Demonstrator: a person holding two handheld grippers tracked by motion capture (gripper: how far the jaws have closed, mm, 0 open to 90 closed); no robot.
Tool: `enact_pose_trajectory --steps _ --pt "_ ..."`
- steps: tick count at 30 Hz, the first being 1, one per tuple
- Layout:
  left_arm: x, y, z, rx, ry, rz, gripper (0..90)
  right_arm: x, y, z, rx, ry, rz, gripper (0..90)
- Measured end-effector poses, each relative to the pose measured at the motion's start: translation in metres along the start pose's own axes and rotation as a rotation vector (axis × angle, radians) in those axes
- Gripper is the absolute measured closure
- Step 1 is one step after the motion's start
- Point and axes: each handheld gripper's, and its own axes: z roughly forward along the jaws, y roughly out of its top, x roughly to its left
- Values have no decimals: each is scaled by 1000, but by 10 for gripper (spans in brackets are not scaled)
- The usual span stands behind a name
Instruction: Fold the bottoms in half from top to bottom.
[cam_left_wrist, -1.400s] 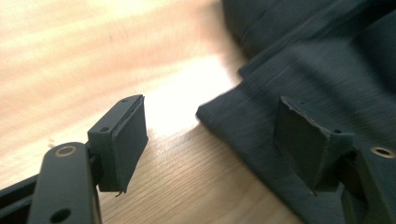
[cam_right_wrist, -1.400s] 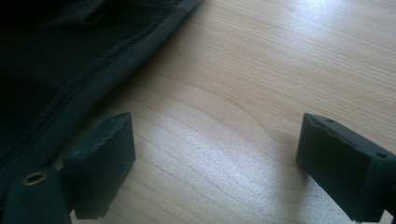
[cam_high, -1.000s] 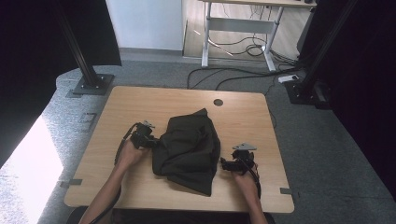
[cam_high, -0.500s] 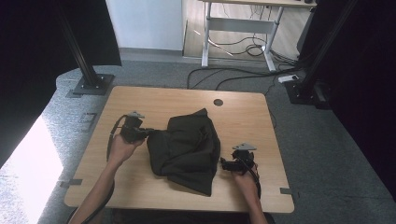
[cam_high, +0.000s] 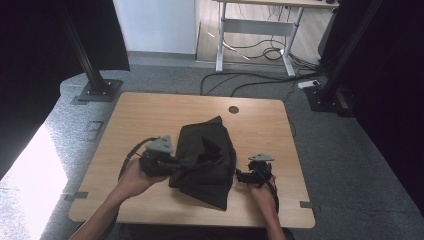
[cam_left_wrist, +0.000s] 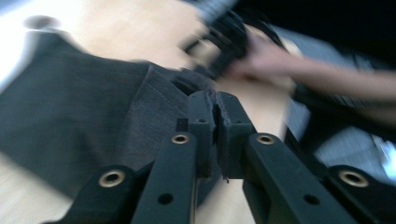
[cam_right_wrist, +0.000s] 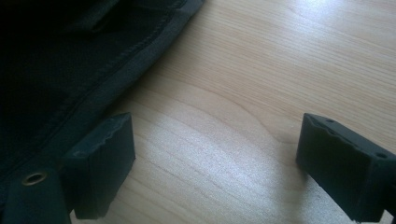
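Jaws of left gripper (cam_left_wrist: 215, 121) clenched on garment (cam_high: 205, 160) edge w/ thin bite, could slip out mid-fold; right gripper (cam_right_wrist: 212, 158) jaws spread, idle on worktop (cam_right_wrist: 280, 70).

A light wooden bench (cam_high: 150, 117) with a round cable hole (cam_high: 233, 109) stands on grey carpet (cam_high: 350, 160). Black curtains (cam_high: 45, 45) hang on both sides, with black stand posts (cam_high: 82, 55) in front. Behind, a white wall (cam_high: 155, 25), a white-legged desk (cam_high: 260, 30), and loose cables (cam_high: 250, 80). Bright light spills in at left (cam_high: 30, 180).
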Motion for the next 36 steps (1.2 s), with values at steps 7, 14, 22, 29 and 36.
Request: enact_pose_trajectory --steps 7,14,22,29,36 --pt "13 24 -15 -54 105 36 467 0 0 0 0 1 -1 111" --pt "82 9 27 45 327 -99 283 0 0 0 1 3 -2 110" --pt "114 -20 97 152 306 -198 203 0 0 0 0 4 -3 110" --pt "68 -38 134 193 242 -98 197 0 0 0 1 6 -3 110" --pt "62 -56 151 184 261 -103 194 0 0 0 1 6 -4 110"
